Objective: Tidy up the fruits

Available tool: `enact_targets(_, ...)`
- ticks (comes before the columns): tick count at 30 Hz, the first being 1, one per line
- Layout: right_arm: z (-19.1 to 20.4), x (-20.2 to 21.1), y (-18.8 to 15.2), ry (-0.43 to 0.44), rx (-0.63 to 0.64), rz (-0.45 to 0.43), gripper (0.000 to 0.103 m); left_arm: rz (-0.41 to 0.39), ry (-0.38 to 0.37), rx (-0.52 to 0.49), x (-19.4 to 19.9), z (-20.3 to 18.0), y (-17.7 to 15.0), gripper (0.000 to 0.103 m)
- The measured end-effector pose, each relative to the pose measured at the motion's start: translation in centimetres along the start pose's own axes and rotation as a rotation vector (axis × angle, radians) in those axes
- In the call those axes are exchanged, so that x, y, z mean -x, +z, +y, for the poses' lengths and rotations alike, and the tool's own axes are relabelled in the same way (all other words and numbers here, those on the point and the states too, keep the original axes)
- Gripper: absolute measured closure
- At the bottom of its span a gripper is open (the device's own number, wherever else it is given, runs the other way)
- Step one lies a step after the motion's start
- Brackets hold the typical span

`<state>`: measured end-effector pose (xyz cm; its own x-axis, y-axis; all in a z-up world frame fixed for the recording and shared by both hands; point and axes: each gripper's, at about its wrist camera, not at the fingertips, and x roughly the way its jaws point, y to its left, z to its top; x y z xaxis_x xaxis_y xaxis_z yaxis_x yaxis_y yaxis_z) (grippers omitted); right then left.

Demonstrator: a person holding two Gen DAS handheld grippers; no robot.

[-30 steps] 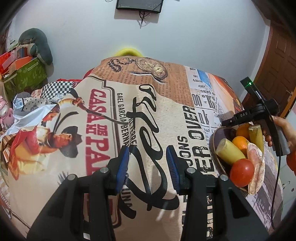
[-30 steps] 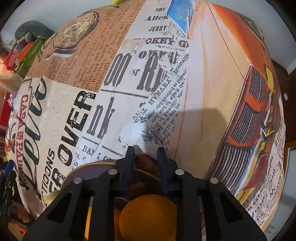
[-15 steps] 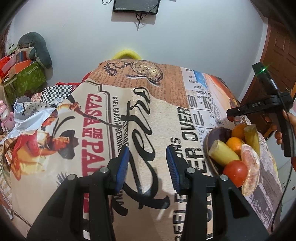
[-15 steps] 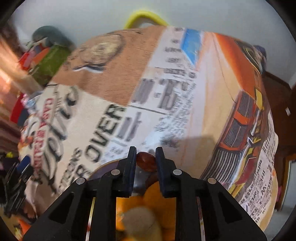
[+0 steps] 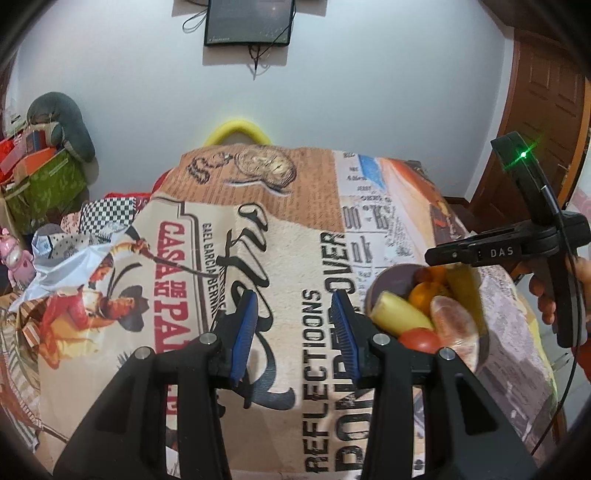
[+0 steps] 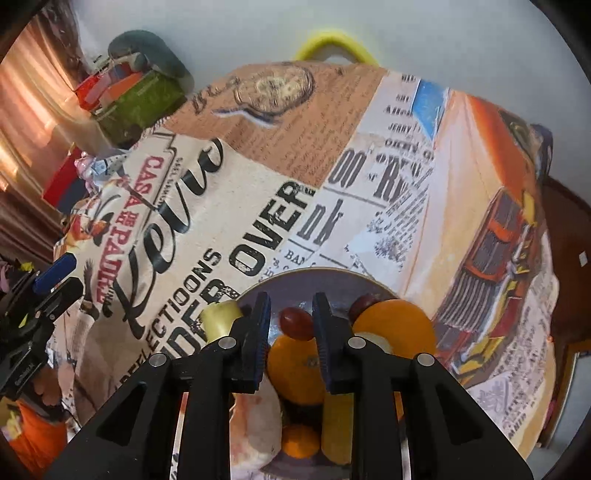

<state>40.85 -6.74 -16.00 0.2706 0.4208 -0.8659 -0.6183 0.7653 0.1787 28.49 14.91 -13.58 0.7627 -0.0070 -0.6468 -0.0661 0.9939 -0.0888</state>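
- Left wrist view takes in more of the room than a second ago: the cloth-covered counter sits lower in frame, and the wall screen is fully in sight.
- Right wrist view now shows the whole near rim of the bowl on the counter's right side, farther below than before.
- Only the left view shows the right tongs from the side, level above the bowl, with a hand on the grip.
- Only the right view shows their narrow jaws pinching a red grape, lifted clear of the orange and a second grape in the bowl.
- Left tongs tilt down over bare cloth left of the bowl, partly spread, nothing between them.
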Motion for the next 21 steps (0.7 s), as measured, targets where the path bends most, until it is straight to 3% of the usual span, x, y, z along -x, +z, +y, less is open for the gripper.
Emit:
enact_targets(3, 0.7, 1.5, -0.3, 0.01, 0.013, -0.031, 0.071, -0.019, -0.001, -0.012, 1.4, -0.9, 0.4, 0.062)
enact_targets(10, 2.2, 5.6, -2.5, 0.022, 0.013, -0.14, 0.071, -0.055, -0.012, -0.029, 4.8, -3.1, 1.1, 0.062)
enact_targets(21, 6.3, 18.3, -10.1, -0.073, -0.003, -0.506, 0.071, -0.201, -0.069, -0.056, 13.8, -9.0, 1.5, 0.062)
